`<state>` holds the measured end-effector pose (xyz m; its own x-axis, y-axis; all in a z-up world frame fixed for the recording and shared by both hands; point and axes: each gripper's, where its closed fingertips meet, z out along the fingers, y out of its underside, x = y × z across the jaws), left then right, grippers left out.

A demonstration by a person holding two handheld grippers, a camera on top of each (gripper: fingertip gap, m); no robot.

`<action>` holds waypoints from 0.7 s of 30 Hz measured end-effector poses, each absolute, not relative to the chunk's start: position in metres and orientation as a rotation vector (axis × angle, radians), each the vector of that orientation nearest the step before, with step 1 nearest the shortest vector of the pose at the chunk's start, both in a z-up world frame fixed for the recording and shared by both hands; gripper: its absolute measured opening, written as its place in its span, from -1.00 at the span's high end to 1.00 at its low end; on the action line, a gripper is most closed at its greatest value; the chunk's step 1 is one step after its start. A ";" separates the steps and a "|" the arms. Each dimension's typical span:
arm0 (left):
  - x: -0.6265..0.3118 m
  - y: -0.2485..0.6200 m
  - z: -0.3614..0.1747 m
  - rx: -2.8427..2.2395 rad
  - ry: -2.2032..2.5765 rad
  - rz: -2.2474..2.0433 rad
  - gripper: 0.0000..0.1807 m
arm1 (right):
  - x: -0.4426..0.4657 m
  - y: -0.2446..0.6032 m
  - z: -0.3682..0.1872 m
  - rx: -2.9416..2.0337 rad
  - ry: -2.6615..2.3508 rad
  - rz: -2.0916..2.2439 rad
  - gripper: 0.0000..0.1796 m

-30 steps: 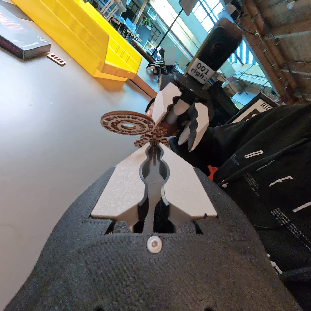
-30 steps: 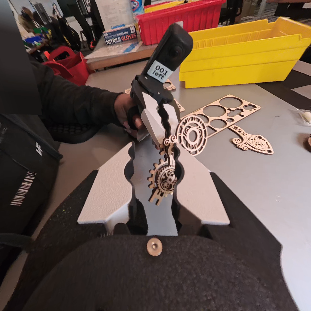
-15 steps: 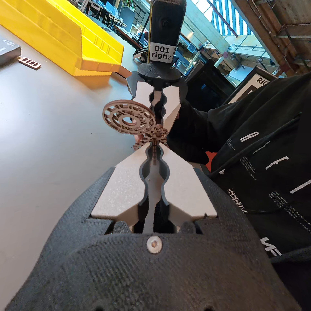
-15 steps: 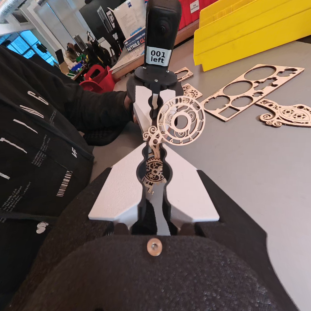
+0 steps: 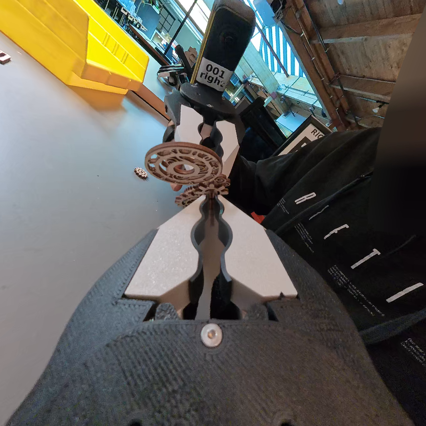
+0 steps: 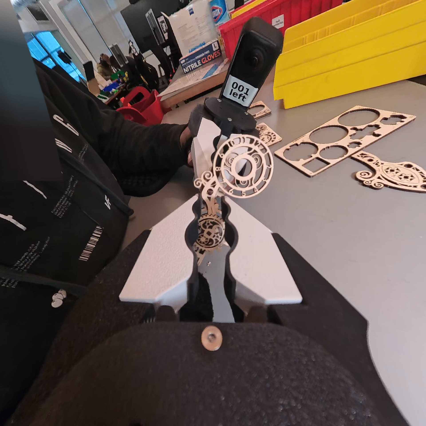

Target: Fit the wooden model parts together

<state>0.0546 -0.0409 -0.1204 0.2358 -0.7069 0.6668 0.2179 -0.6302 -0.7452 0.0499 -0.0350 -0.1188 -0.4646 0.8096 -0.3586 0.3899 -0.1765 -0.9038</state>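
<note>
At centre frame, the left gripper (image 5: 211, 200) pinched the wooden model part (image 6: 242, 169) edge-on while the right gripper (image 6: 211, 202) clamped its geared stem, apparently steadying it above the worktop (image 6: 322, 230); 2 cut-out sheets lay upper right.

Cut-out sheet (image 6: 341, 143) before bin (image 6: 345, 53)

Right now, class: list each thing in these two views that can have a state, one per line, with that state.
left gripper: shut on the wooden model piece.
right gripper: shut on the same piece.
wooden model piece: held in the air above the table, clock-like disc at its top.
cut-out sheet: flat on the table, holes empty.
ornate flat part: lying loose.
small gear: lying loose.
yellow bin: open-topped.
</note>
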 end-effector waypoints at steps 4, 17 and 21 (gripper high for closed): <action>0.054 -0.041 -0.123 -1.748 0.429 -1.530 0.98 | 0.050 -0.038 -0.121 -1.387 -1.745 1.720 0.91; 0.050 -0.035 -0.123 -1.736 0.178 -1.746 0.99 | 0.045 -0.032 -0.123 -1.507 -1.619 1.955 0.92; 0.049 -0.036 -0.121 -1.707 0.128 -1.806 0.99 | 0.044 -0.033 -0.120 -1.523 -1.590 2.020 0.92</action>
